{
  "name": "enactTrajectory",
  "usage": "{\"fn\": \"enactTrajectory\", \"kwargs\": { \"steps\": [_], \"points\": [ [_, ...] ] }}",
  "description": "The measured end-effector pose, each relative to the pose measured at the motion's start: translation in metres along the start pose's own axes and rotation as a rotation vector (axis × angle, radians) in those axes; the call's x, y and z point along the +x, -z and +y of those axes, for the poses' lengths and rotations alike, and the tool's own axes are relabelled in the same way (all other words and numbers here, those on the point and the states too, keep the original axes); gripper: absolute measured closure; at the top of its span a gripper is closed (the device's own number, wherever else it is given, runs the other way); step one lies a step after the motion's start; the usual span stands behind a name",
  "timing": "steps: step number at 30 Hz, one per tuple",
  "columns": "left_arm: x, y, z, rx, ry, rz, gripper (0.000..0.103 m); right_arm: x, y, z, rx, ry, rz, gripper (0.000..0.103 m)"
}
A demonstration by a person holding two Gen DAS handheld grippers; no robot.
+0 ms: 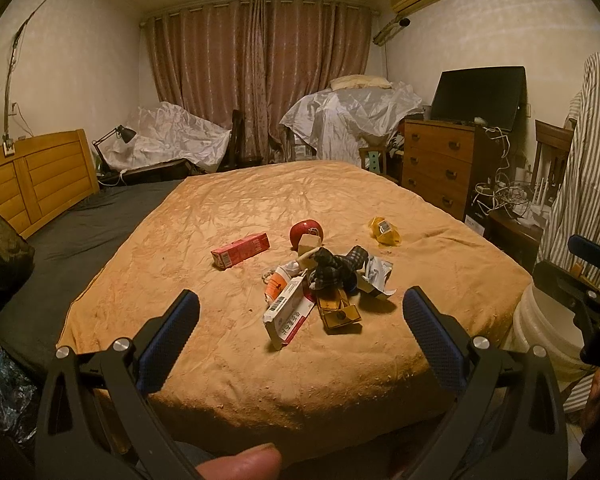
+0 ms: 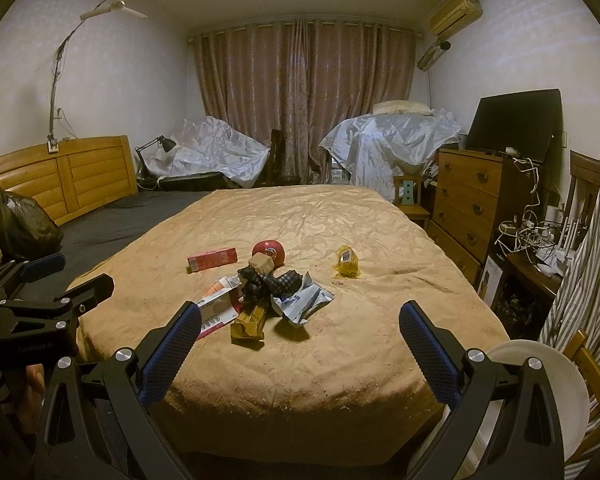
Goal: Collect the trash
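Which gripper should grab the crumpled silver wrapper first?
Probably right: the right gripper is open, and the silver wrapper lies on the pile's right side, nearest the white bucket.

Plenty of bare orange blanket [image 1: 228, 360] on the near side of the bed, so the approach to the trash pile [image 1: 320, 284] from the foot end is wide open. Far half of the blanket is bare too. Pink box [image 1: 241, 250] sits apart on the left, yellow wrapper [image 1: 385, 232] apart on the right, with clear gaps around both. White bucket [image 2: 540, 384] crowds the near right corner, dresser [image 2: 470, 200] hems the right side
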State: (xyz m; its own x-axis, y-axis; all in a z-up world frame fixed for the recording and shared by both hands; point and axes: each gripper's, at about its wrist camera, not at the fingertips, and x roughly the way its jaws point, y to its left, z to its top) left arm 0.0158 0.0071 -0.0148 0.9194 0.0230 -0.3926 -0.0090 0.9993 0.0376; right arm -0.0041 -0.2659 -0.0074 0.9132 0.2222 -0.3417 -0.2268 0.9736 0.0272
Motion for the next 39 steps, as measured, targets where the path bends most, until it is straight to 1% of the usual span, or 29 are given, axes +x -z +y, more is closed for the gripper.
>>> {"fn": "enactTrajectory", "kwargs": {
  "steps": [15,18,20,21,24,28,30,31,33,35,36,37,38,39],
  "points": [
    [0.0,0.003,0.007,0.0,-0.004,0.011,0.005,0.002,0.005,0.003,-0.002,-0.003,0.005,0.004],
    [0.005,0.005,0.008,0.009,-0.012,0.02,0.005,0.003,0.006,0.004,-0.005,-0.004,0.009,0.004],
    [0.013,0.006,0.012,0.021,0.011,0.047,0.005,0.005,0.008,0.005,-0.01,-0.004,0.011,0.004],
    [0.017,0.007,0.016,0.022,0.021,0.057,0.005,0.008,0.009,0.006,-0.014,-0.008,0.013,0.004],
    [0.029,0.013,0.031,0.014,0.019,0.066,0.005,0.016,0.011,0.007,-0.038,-0.022,0.036,0.004],
    [0.072,0.022,0.056,0.04,0.003,0.159,0.005,0.045,0.018,0.007,-0.044,-0.074,0.1,0.004],
    [0.098,0.024,0.063,0.057,0.032,0.219,0.005,0.064,0.025,0.005,-0.04,-0.109,0.127,0.004],
    [0.118,0.027,0.072,0.047,0.076,0.267,0.005,0.077,0.028,0.004,-0.034,-0.123,0.148,0.004],
    [0.149,0.027,0.083,0.017,0.113,0.326,0.005,0.107,0.037,0.002,-0.004,-0.168,0.221,0.004],
    [0.173,0.027,0.083,0.019,0.124,0.363,0.005,0.137,0.043,-0.001,0.049,-0.216,0.289,0.004],
    [0.186,0.027,0.082,0.022,0.139,0.377,0.008,0.151,0.046,-0.004,0.083,-0.241,0.32,0.004],
    [0.202,0.026,0.081,0.019,0.166,0.407,0.014,0.163,0.049,-0.005,0.112,-0.269,0.342,0.004],
    [0.213,0.027,0.079,0.014,0.189,0.43,0.018,0.173,0.051,-0.006,0.134,-0.293,0.357,0.004],
    [0.225,0.026,0.076,0.014,0.219,0.451,0.025,0.184,0.052,-0.004,0.149,-0.315,0.37,0.004]
  ]
}}
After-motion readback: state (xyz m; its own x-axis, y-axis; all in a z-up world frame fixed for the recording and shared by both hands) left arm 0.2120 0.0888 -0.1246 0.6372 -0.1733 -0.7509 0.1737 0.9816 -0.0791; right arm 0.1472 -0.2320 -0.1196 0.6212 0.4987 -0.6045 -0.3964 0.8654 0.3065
